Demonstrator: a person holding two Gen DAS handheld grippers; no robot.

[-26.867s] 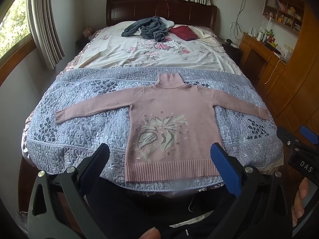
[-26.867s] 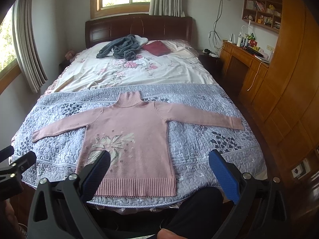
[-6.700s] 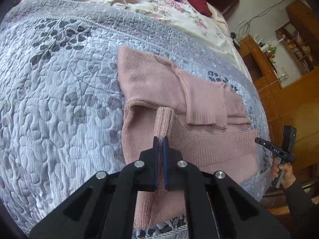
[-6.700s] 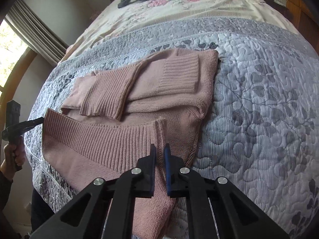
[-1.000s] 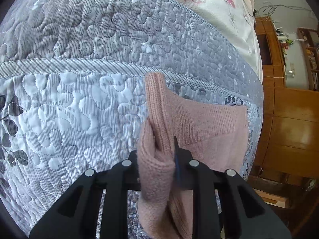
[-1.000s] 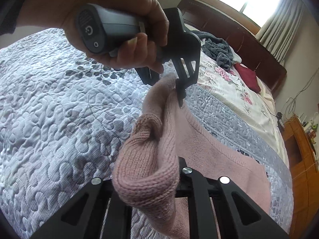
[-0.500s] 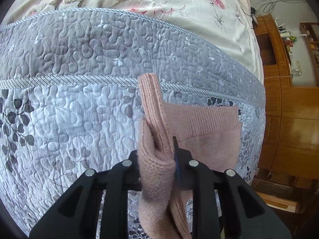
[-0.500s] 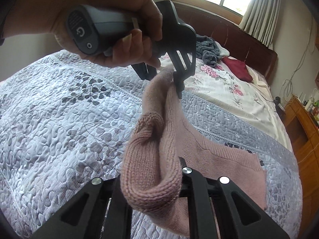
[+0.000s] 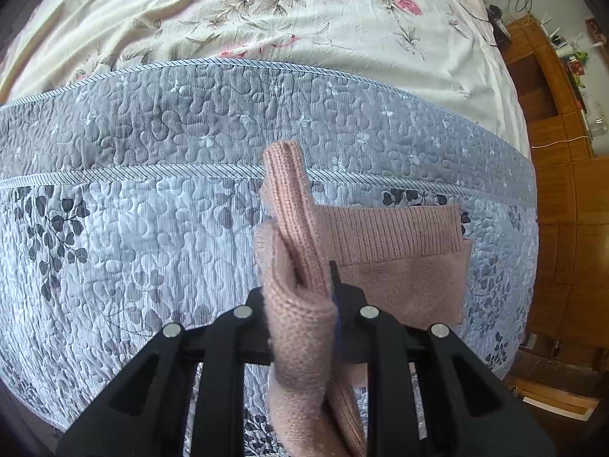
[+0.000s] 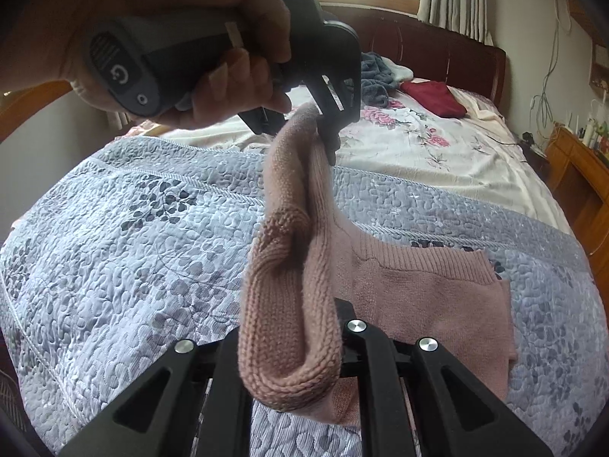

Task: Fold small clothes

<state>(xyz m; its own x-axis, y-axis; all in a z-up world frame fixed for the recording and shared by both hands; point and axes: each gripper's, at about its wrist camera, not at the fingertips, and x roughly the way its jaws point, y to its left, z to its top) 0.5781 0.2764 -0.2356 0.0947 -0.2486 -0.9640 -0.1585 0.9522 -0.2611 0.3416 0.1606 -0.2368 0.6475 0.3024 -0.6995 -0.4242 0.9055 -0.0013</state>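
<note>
Two grippers are both pinching the same pink knitted sweater (image 9: 396, 266), and I have its folded edge lifted off the bed. My left gripper (image 9: 300, 297) is pressed together on a thick bunched roll of the knit; seen from my right wrist, it (image 10: 323, 141) hangs above the blue-grey quilted bedspread (image 10: 133, 228) with my hand (image 10: 213, 57) around its grey handle. My right gripper (image 10: 293, 342) clamps another fold of the sweater, which droops over its fingers. The rest of the sweater lies flat on the bedspread to the right, ribbed hem showing. Beyond lies a floral sheet (image 10: 418, 141), with a dark red garment (image 10: 434, 97) and a grey one (image 10: 375, 76) near the wooden headboard (image 10: 437, 53). On the handle I can read only a power symbol; no lettering is legible.
</note>
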